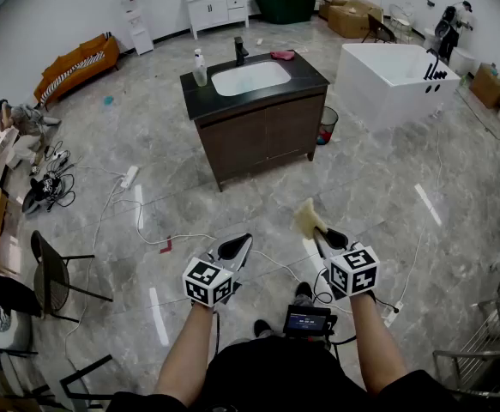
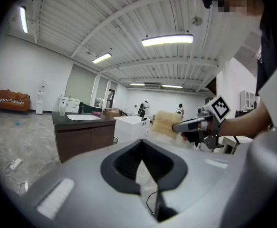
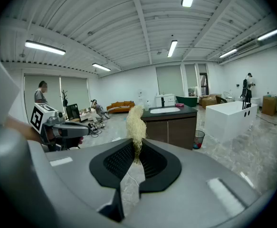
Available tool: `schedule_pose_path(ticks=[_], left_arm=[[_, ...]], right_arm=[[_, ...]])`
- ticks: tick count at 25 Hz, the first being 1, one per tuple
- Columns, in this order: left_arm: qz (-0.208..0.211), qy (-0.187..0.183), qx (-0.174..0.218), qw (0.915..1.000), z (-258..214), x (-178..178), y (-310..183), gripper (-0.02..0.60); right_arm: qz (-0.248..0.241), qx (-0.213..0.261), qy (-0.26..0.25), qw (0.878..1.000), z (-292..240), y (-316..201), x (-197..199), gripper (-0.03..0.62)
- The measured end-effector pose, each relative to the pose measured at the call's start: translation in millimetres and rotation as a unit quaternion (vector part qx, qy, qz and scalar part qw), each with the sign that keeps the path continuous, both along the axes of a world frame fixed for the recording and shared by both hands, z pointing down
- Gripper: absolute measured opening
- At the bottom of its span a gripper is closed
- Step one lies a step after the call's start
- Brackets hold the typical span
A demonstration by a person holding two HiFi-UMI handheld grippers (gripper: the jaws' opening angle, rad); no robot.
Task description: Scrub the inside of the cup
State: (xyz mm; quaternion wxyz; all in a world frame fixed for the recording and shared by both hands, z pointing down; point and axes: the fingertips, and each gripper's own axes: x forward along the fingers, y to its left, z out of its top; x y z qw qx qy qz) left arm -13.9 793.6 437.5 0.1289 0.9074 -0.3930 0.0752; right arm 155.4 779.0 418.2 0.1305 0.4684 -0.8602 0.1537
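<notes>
As right gripper [image 3: 137,152] clamps loofah [image 3: 135,123], left gripper [image 2: 142,150] sits closed.

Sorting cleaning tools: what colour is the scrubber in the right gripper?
Pale yellow-beige scrubber, clearest in the right gripper view.

Left claw [image 2: 142,146] closed and empty; right claw [image 2: 177,126] grips a yellow scrubber [image 2: 162,123].
</notes>
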Motion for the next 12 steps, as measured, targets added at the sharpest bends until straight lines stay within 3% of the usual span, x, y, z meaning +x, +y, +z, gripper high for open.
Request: schedule_pose_path(ticks=[12], left_arm=[[0.002,0.000,0.000,1.0000,1.4,9.1,6.0,0.000]], right_arm=[[-0.003,0.002,-0.009,1.000,-3.6,9.0,5.1,0.040]])
